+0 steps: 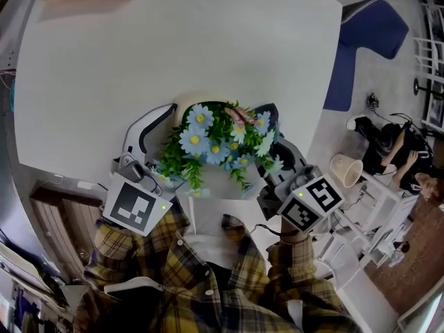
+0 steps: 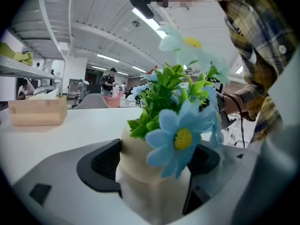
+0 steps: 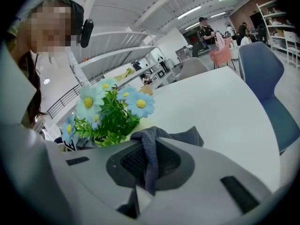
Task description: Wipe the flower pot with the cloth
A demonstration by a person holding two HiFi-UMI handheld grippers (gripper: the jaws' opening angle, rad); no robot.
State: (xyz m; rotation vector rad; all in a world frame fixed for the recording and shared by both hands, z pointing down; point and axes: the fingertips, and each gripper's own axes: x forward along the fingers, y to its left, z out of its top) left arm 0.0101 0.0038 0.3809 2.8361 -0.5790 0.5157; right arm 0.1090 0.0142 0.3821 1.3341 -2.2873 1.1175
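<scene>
L tool [image 2: 152, 161] jaws wide apart; R tool [image 3: 146, 159] clamped.

Cream flower pot [image 2: 140, 165], blue yellow-centred flowers [image 1: 196, 139], grey cloth [image 3: 151, 146], white table [image 1: 173, 47], yellow plaid sleeves [image 1: 125, 255]

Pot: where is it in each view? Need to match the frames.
Head view: hidden under the flowers, centre.
Left gripper view: pot bottom centre, between the jaws.
Right gripper view: barely shows behind the cloth; flowers left of centre.
Shared landmark: the blue flowers.
</scene>
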